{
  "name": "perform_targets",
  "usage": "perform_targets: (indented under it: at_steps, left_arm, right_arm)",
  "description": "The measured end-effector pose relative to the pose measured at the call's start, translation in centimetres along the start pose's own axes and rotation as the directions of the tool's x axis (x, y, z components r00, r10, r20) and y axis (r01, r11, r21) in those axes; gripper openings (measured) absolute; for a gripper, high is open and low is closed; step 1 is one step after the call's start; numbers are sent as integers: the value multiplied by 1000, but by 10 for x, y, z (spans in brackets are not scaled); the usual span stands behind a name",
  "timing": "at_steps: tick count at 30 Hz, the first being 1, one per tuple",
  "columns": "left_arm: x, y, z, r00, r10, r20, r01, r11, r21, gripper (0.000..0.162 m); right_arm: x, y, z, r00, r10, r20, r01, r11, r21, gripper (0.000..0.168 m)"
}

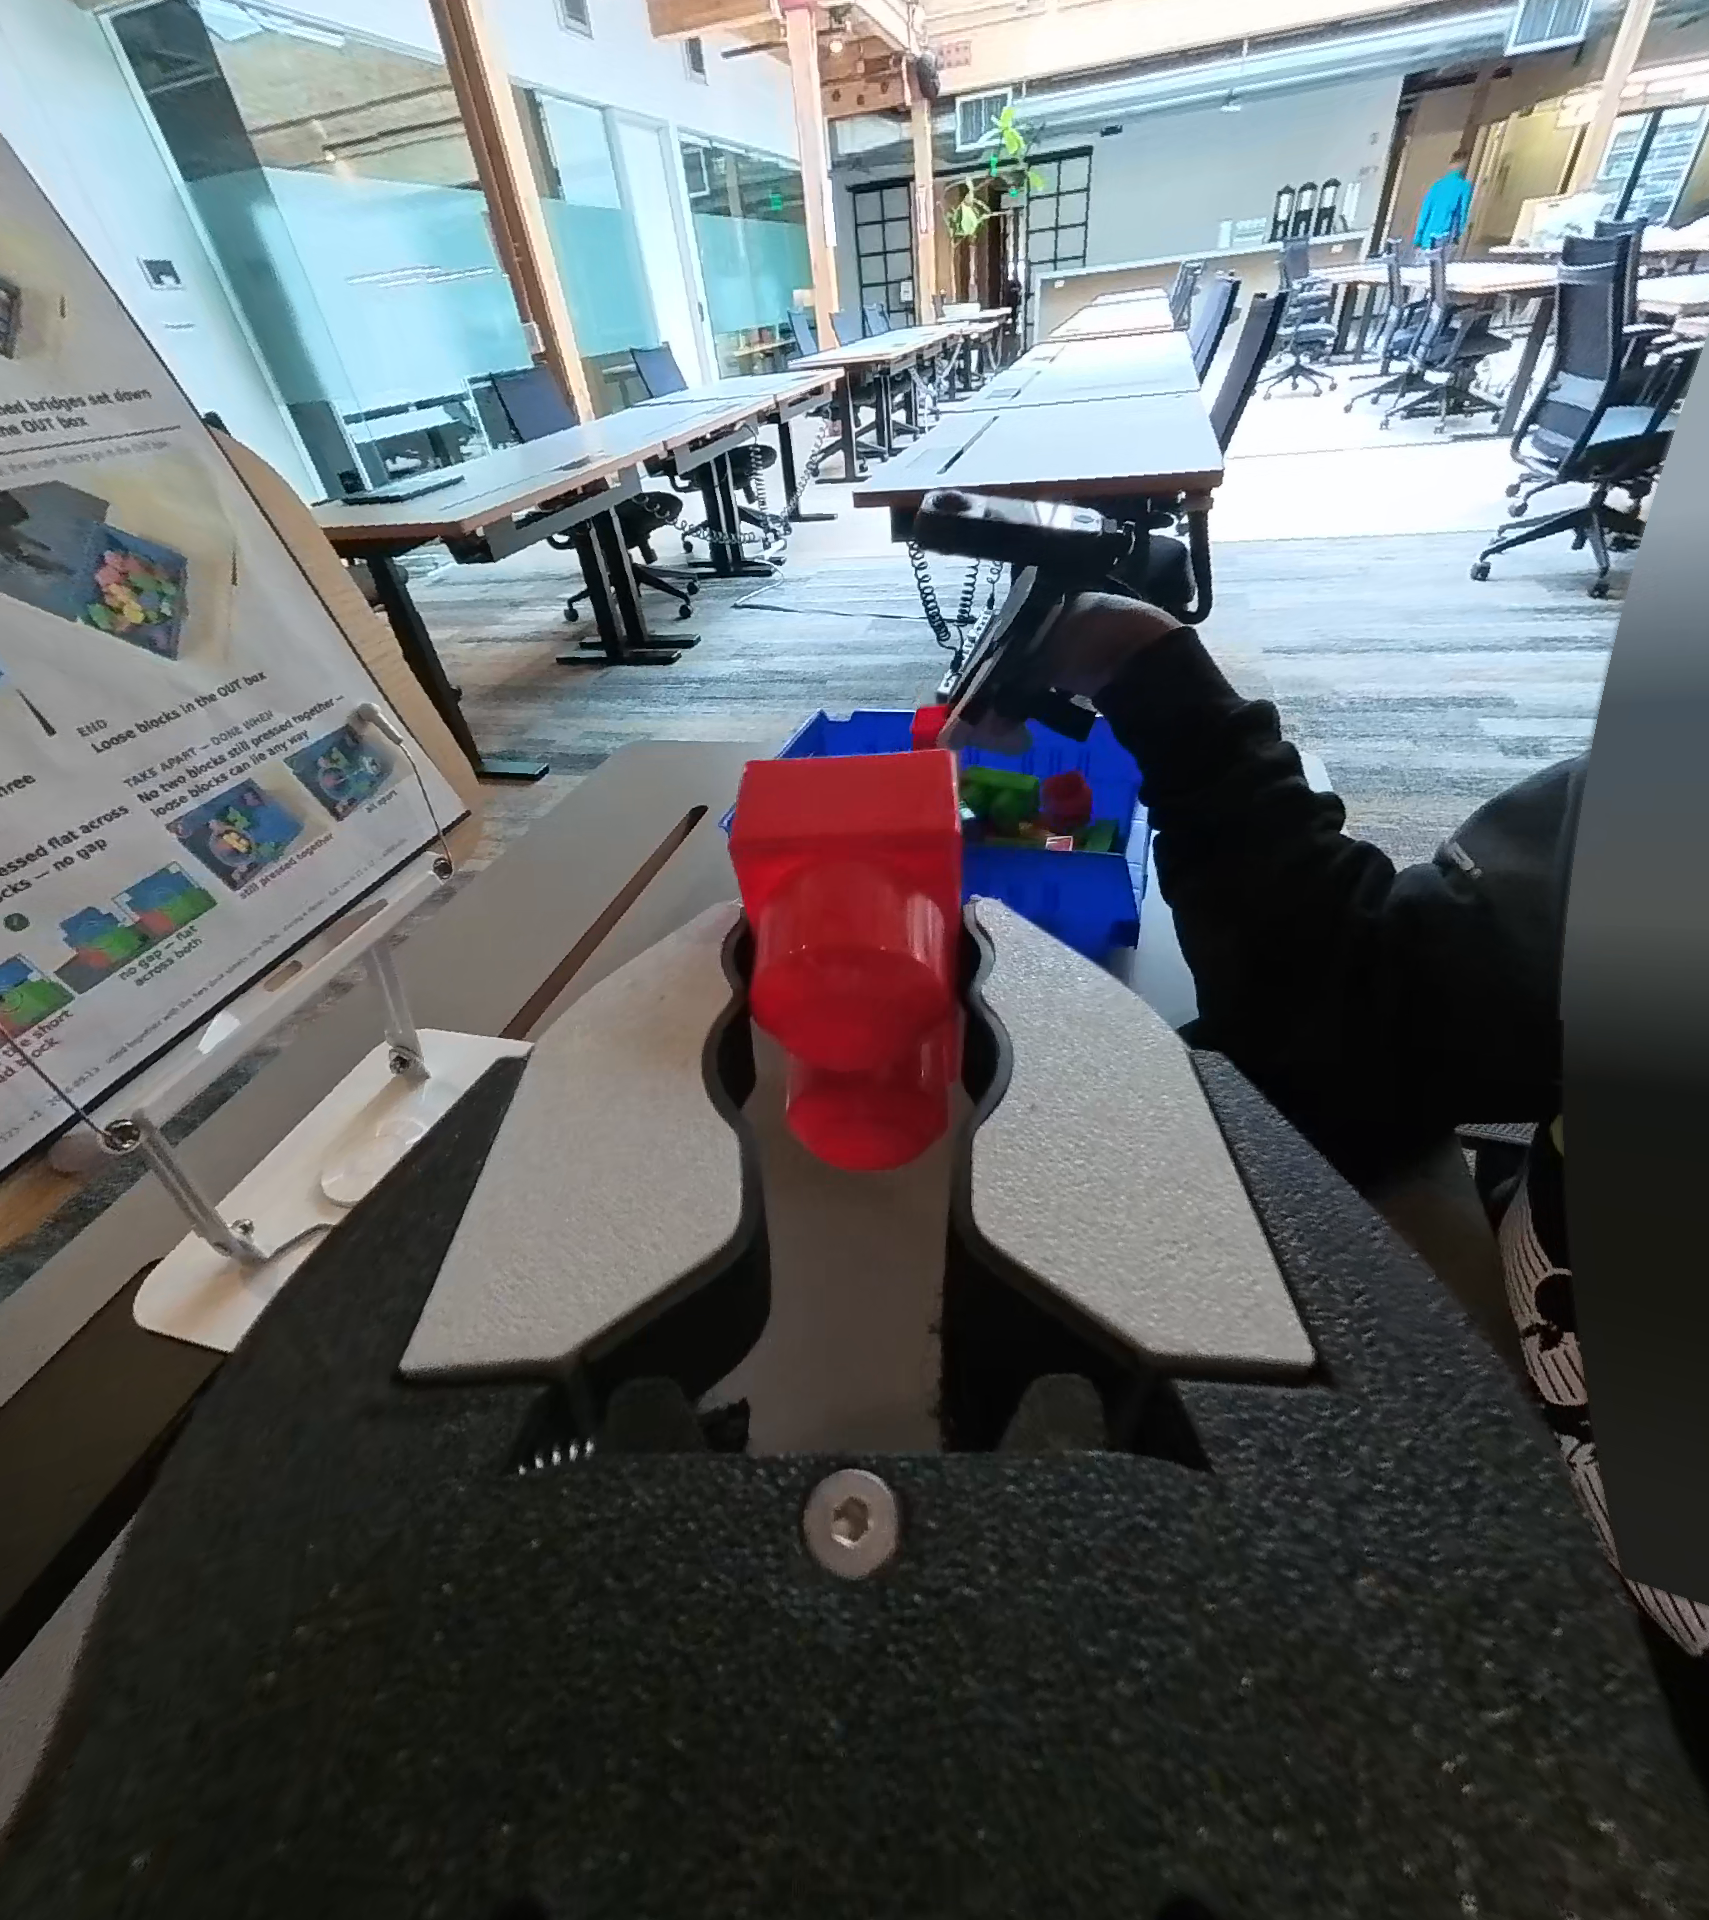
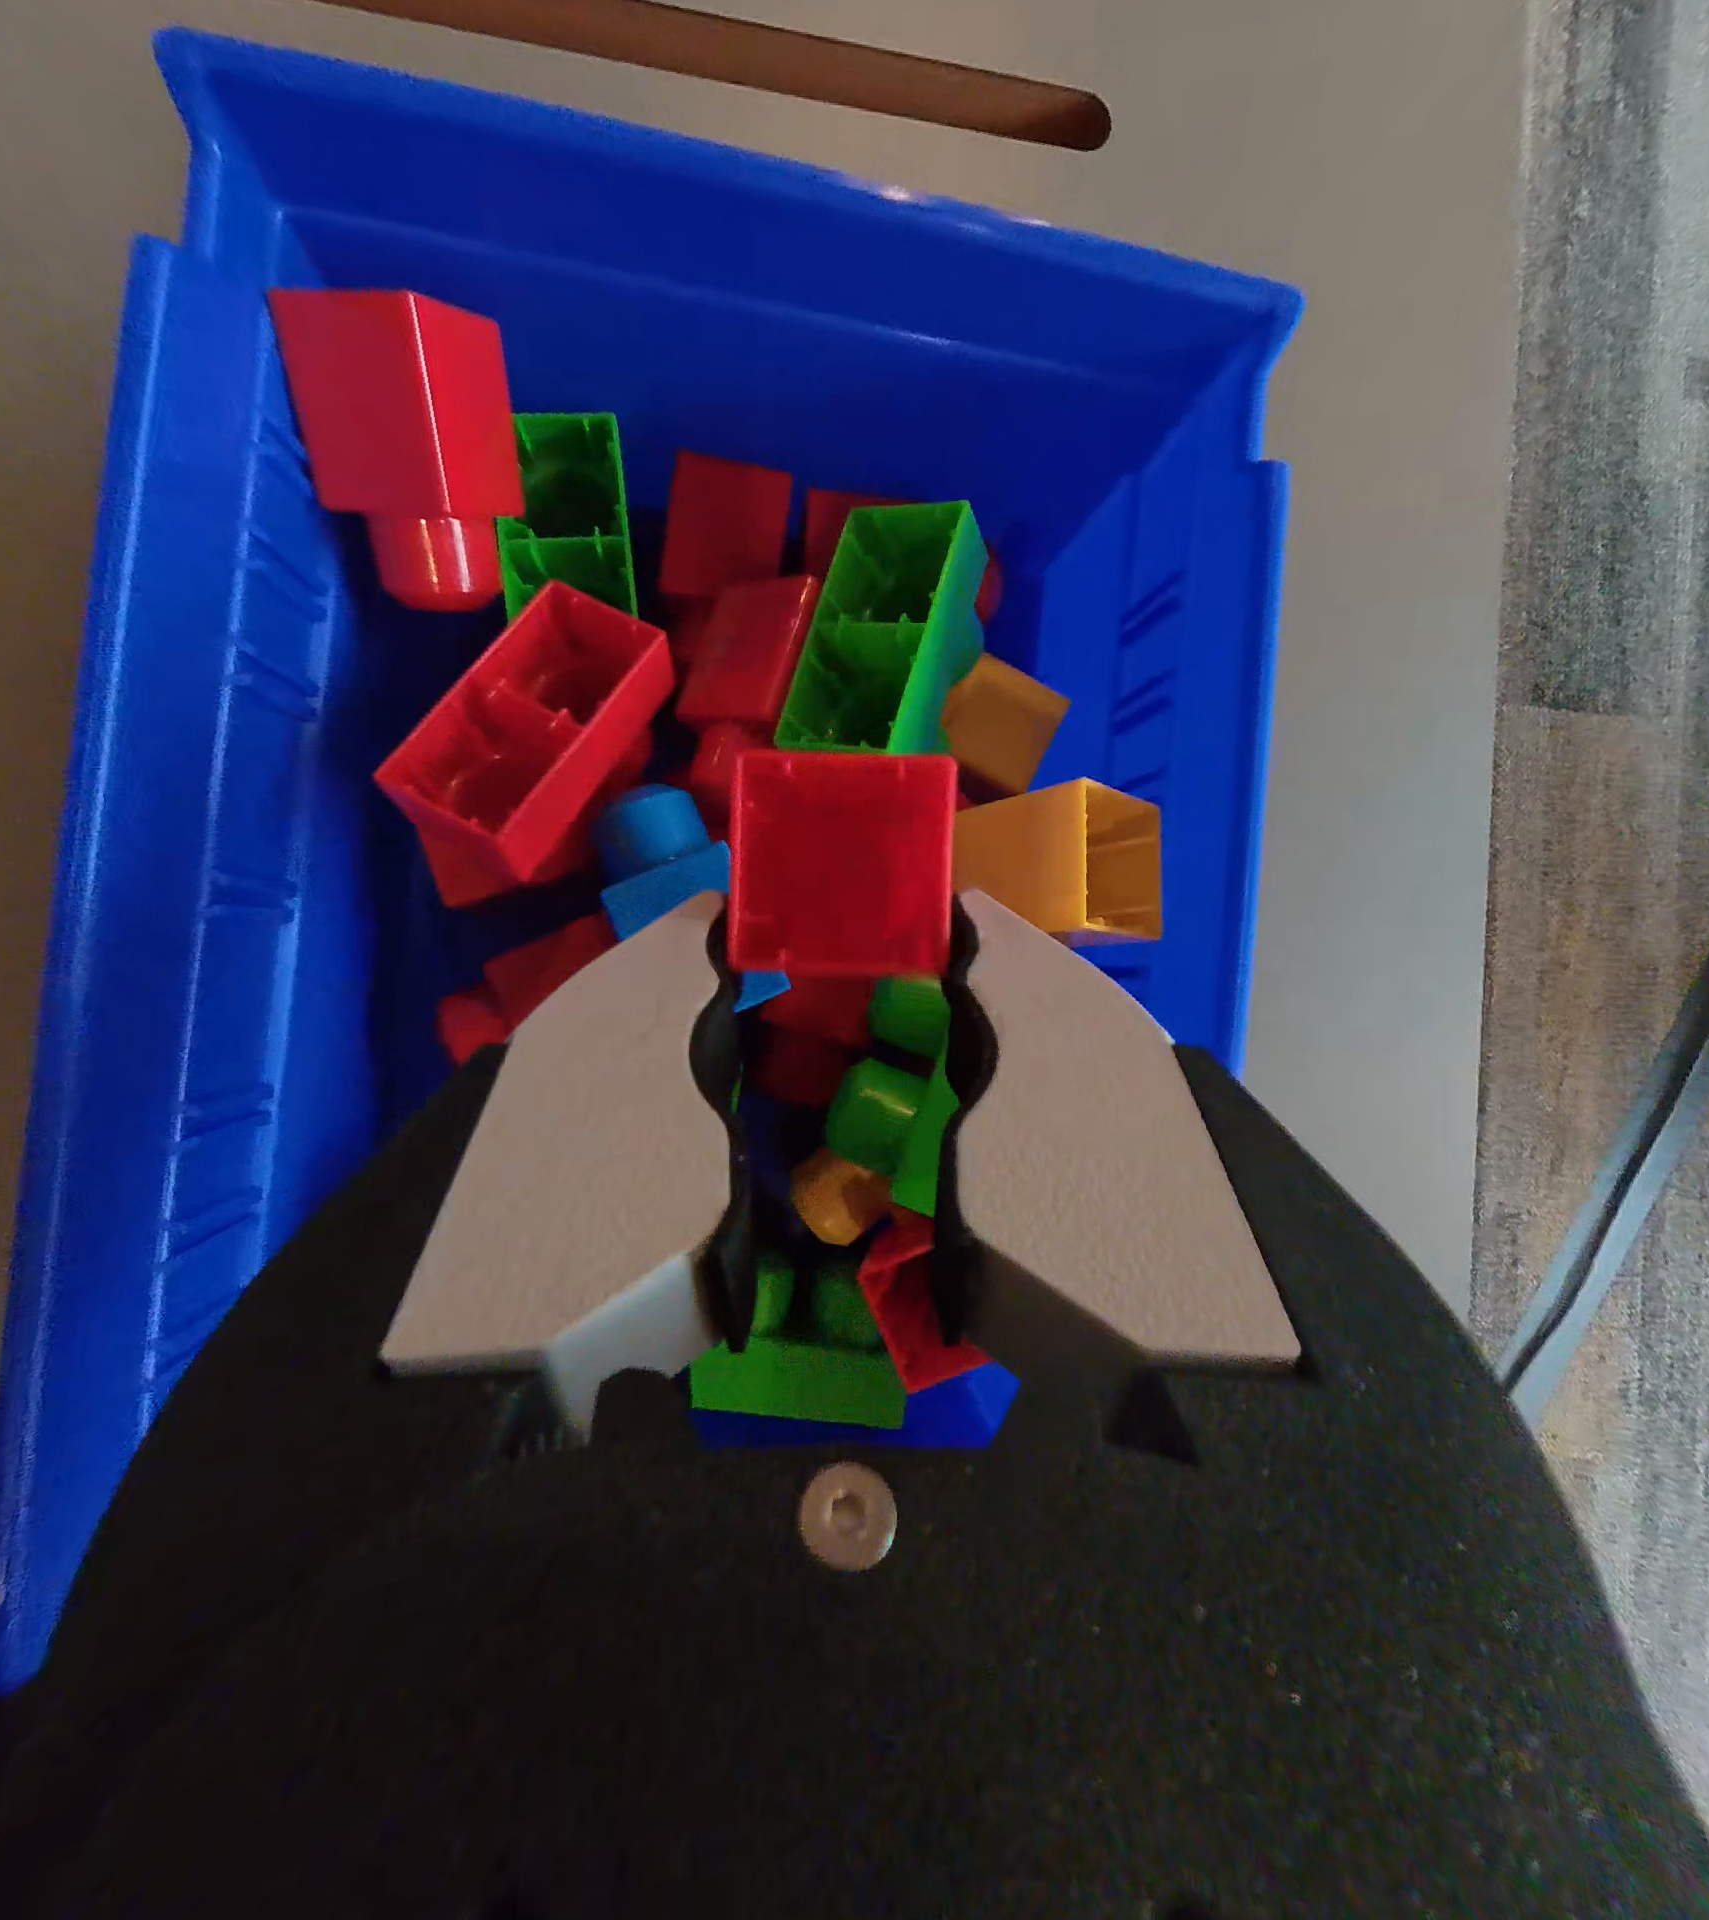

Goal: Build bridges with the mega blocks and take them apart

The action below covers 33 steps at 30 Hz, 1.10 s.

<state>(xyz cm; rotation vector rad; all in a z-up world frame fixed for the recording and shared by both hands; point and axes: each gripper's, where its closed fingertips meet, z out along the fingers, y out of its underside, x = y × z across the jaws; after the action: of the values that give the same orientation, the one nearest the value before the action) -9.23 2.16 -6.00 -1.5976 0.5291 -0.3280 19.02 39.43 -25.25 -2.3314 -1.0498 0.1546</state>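
We hold a red two-stud block (image 1: 850, 935) pinched in our left gripper (image 1: 855, 997) above the desk (image 1: 559, 894). Our right gripper (image 2: 842, 935) pinches a red single block (image 2: 842, 857) over the blue bin (image 2: 154, 831) at the desk's far edge. Risk: shallow fingertip grip may let it slip back.

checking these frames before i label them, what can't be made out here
- Right wrist view: the near part of the blue bin and the blocks there are hidden behind the right tongs.
- Right wrist view: the studs of the held red block face away from the camera.
- Left wrist view: most of the bin is blocked by the left tongs, their red block and a dark sleeve.
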Motion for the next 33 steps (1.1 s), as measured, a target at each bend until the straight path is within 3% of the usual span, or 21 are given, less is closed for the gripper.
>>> perform_targets:
  at_steps: [7, 10, 14, 18, 21, 24, 27, 33]
  left_arm:
    - [1, 1, 1, 1000, -5, -11, 5, 1000, -1, 36]
    - [2, 4, 6, 1000, -5, -24, 5, 1000, -16, 36]
    - [5, 7, 12, 999, -8, -45, 7, 1000, -30, 36]
    - [11, 9, 21, 997, -2, -72, -1, 999, -45, 36]
    - [16, 13, 28, 995, 4, -95, -10, 998, -64, 36]
    - [20, 16, 35, 993, 4, -115, -13, 997, -79, 36]
    - [24, 18, 41, 991, 6, -136, -19, 996, -93, 37]
    - [32, 22, 51, 985, 14, -170, -34, 993, -114, 37]
  right_arm:
    - [0, -12, -12, 999, -29, -33, 31, 998, 60, 54]
    - [-25, -44, -38, 993, -121, 6, 116, 965, 236, 62]
    - [-101, -88, -87, 935, -303, 186, 173, 846, 504, 63]
    - [-191, -112, -139, 783, -565, 259, 248, 667, 703, 72]
    - [-266, -112, -182, 588, -748, 307, 210, 508, 835, 75]
    - [-329, -102, -219, 394, -852, 343, 105, 413, 905, 73]
    - [-371, -86, -236, 233, -898, 372, 47, 392, 919, 73]
    - [-403, -80, -242, 118, -891, 439, -46, 437, 898, 65]
